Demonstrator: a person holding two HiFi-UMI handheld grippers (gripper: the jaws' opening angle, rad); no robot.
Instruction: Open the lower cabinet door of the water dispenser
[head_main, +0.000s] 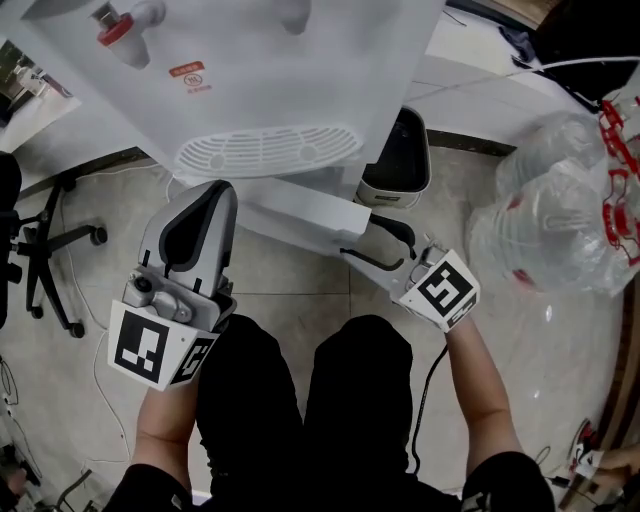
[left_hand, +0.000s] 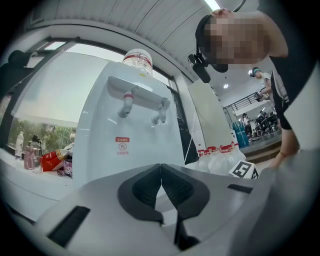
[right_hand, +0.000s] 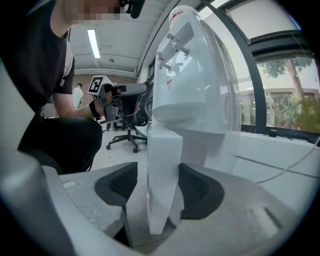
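- White cabinet door (head_main: 312, 212) is standing ajar, its free edge sitting clamped between the right gripper (head_main: 378, 243) pads.
- Left gripper (head_main: 213, 192) is hovering pinched together, empty, above bare floor tiles (head_main: 300, 290).

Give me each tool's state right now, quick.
Left tool: closed, empty.
Right tool: closed on the door edge.

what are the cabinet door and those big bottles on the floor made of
The cabinet door looks like white moulded plastic, smooth and matt, with a thick even edge; painted metal is possible. The big bottles are probably clear plastic: see-through, with glossy highlights.
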